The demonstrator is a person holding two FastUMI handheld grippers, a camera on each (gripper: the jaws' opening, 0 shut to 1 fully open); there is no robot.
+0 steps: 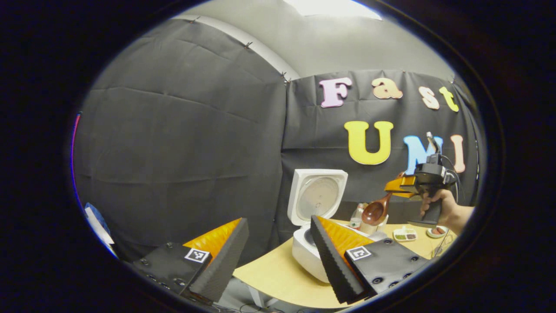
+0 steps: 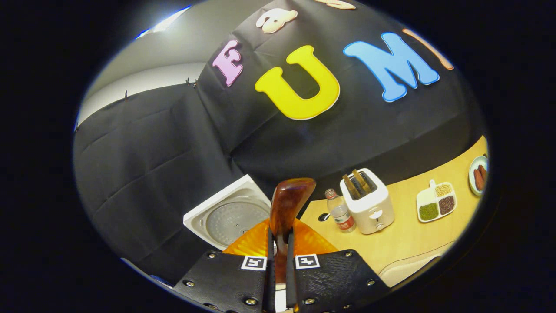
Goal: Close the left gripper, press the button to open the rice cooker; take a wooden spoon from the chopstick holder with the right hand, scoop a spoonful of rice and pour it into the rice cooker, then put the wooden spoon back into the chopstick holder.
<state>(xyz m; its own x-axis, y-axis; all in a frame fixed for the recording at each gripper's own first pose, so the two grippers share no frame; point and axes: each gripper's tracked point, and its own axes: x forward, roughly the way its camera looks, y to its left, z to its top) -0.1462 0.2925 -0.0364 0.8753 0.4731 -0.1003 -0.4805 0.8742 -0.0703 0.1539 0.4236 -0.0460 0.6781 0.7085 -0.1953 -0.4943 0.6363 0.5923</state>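
Wooden spoon (image 2: 290, 204): pinched by its handle between the two fingers of the right gripper (image 2: 278, 261), which press on it from both sides; in the right gripper view the bowl stands up beyond the fingertips. In the left gripper view the same spoon (image 1: 376, 211) hangs slanting down from the right gripper (image 1: 397, 186), held in a hand (image 1: 441, 206) above the far part of the table (image 1: 278, 274), bowl lowest and just above a pale container whose details are too small to tell. Rice cooker (image 1: 306, 252): white, on the table, lid (image 1: 317, 196) raised upright; in the right gripper view the inner face of the lid (image 2: 232, 219) shows left of the spoon. Left gripper (image 1: 278, 248): fingers spread wide apart, holding nothing, with the cooker seen between them. Other items on the table, right gripper view: a white toaster (image 2: 368, 202) with slices in its slots, a small water bottle (image 2: 340, 211) just beside it on the left, a divided dish (image 2: 435, 201) of grains further right, and a plate (image 2: 478, 174) at the edge. Whether the spoon carries rice cannot be told.
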